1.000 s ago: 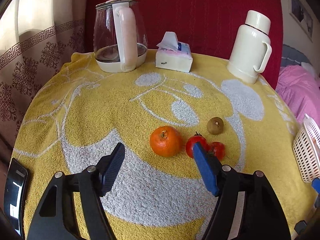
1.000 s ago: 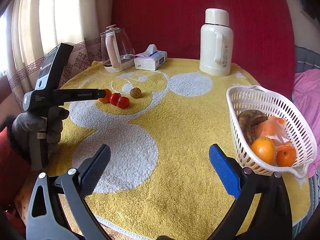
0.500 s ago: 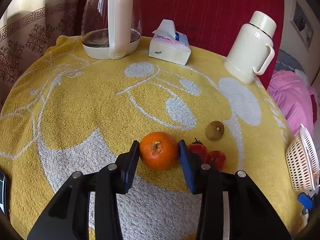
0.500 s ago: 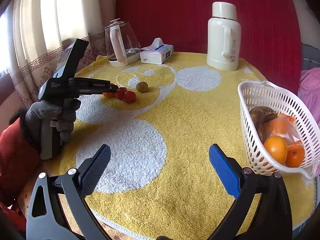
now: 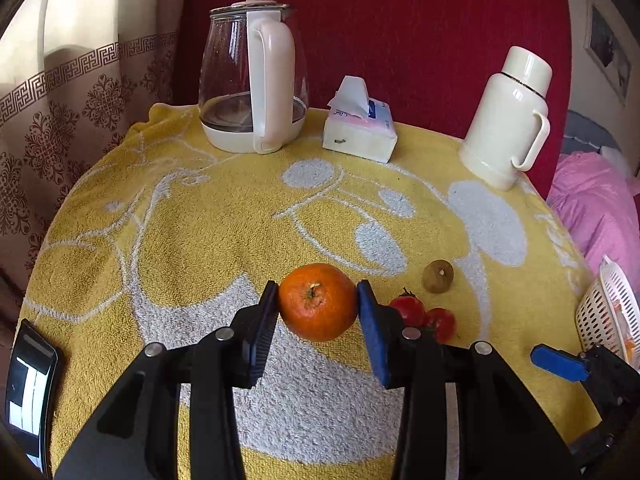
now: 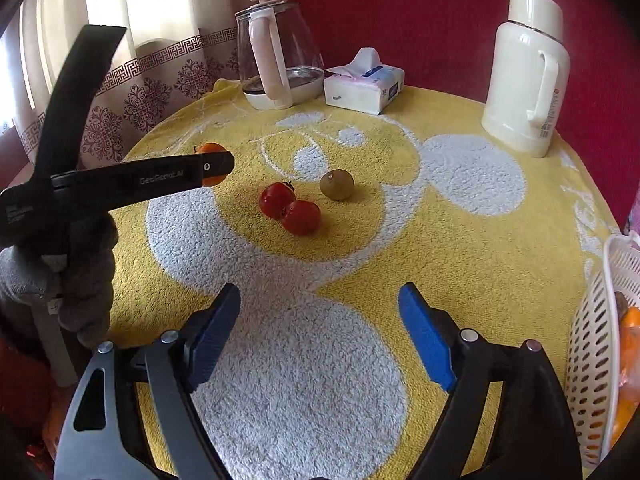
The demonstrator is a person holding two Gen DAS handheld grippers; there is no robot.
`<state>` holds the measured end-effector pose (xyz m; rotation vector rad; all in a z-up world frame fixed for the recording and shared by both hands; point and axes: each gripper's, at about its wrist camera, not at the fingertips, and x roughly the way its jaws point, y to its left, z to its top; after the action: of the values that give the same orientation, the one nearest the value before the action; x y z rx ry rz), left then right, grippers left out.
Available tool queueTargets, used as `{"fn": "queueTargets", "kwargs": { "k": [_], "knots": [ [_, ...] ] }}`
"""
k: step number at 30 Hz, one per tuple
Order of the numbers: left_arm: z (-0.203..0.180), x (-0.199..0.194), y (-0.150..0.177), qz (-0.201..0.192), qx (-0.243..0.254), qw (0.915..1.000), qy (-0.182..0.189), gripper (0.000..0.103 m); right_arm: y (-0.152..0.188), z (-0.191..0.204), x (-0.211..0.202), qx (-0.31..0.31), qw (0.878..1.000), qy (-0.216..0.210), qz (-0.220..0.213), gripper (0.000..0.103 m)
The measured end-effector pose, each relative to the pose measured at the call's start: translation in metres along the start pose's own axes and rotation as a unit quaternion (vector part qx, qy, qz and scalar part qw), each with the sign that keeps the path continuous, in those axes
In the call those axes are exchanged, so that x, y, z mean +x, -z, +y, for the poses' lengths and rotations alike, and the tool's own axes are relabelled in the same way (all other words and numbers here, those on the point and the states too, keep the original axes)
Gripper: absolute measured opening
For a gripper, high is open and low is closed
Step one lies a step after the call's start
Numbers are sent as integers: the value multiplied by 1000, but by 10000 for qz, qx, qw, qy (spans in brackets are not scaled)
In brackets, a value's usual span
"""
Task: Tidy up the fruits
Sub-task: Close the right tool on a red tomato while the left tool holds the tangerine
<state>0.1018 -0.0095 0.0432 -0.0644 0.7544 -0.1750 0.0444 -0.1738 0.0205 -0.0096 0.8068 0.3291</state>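
My left gripper (image 5: 318,308) is shut on an orange (image 5: 318,302), held just above the yellow towel; in the right wrist view the orange (image 6: 210,148) peeks out behind the left gripper's finger (image 6: 160,178). Two red tomatoes (image 5: 424,316) (image 6: 290,206) and a brown kiwi (image 5: 438,276) (image 6: 337,185) lie on the towel to its right. My right gripper (image 6: 320,338) is open and empty above the towel's near part. The white basket (image 6: 592,352) at the right edge holds oranges and other fruit.
A glass kettle (image 5: 254,88), a tissue box (image 5: 360,128) and a cream thermos (image 5: 506,120) stand along the table's far side. A phone (image 5: 30,388) lies at the left edge. A pink bed cover (image 5: 600,208) is beyond the table at right.
My left gripper moved forward, closed its jaws around the orange and raised it slightly. My right gripper moved left, toward the tomatoes, so the basket slid to the frame's right edge.
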Motion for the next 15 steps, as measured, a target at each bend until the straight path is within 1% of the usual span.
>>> {"fn": "queueTargets", "kwargs": {
  "k": [6, 13, 15],
  "knots": [
    [9, -2, -2, -6, -166, 9999, -12, 40, -24, -5, 35, 51, 9998, 12, 210, 68],
    [15, 1, -1, 69, -291, 9995, -31, 40, -39, 2, 55, -125, 9995, 23, 296, 59],
    [15, 1, -1, 67, -315, 9995, -20, 40, -42, 5, 58, -185, 9994, 18, 294, 55]
  ]
}}
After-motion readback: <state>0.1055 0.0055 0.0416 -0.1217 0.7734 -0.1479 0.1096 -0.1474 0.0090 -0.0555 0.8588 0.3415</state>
